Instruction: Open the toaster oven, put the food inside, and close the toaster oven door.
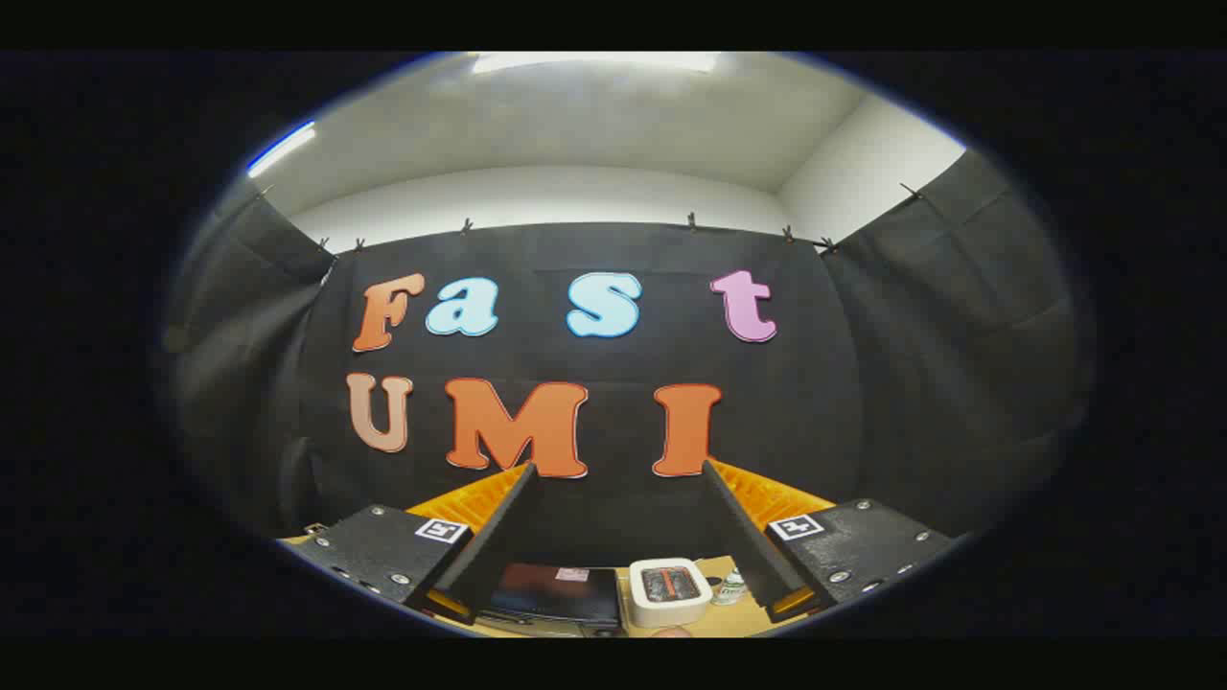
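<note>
My gripper [618,470] is open, its two fingers spread wide and raised high above the table, pointing toward the booth's back wall. Far below, between the fingers, a dark box-shaped toaster oven [554,594] sits on the wooden table [729,621]. I cannot tell from this height whether its door is open or shut. Just right of the oven stands a white square dish [671,592] holding a dark reddish piece of food [669,583]. Nothing is between the fingers.
A small clear bottle [731,586] stands right of the white dish, close to the right finger. Black cloth walls close the booth behind and on both sides.
</note>
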Available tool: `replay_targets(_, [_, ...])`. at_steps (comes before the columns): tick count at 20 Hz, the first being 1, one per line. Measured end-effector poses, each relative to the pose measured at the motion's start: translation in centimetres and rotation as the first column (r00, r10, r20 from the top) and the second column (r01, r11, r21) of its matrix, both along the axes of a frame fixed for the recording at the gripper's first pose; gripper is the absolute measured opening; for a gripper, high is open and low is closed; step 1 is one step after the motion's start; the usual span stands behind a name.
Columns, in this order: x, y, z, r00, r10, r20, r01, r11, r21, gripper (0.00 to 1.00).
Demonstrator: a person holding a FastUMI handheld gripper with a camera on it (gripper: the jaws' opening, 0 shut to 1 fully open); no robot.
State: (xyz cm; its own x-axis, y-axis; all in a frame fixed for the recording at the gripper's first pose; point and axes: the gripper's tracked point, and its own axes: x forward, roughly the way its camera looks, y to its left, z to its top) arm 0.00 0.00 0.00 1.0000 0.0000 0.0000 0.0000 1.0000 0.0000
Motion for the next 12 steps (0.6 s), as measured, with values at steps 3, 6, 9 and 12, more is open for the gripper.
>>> replay_targets(3, [-0.1, -0.28, 0.41, 1.0, 0.002, 0.012, -0.001, 1.0, -0.02, 0.98])
replay_targets(6, [-0.45, -0.09, 0.59, 1.0, 0.011, 0.014, -0.01, 1.0, -0.024, 0.98])
replay_targets(9, [-0.53, -0.12, 0.58, 1.0, 0.015, 0.005, -0.015, 1.0, -0.012, 0.98])
replay_targets(12, [-0.7, 0.01, 0.75, 1.0, 0.02, 0.012, -0.019, 1.0, -0.016, 0.98])
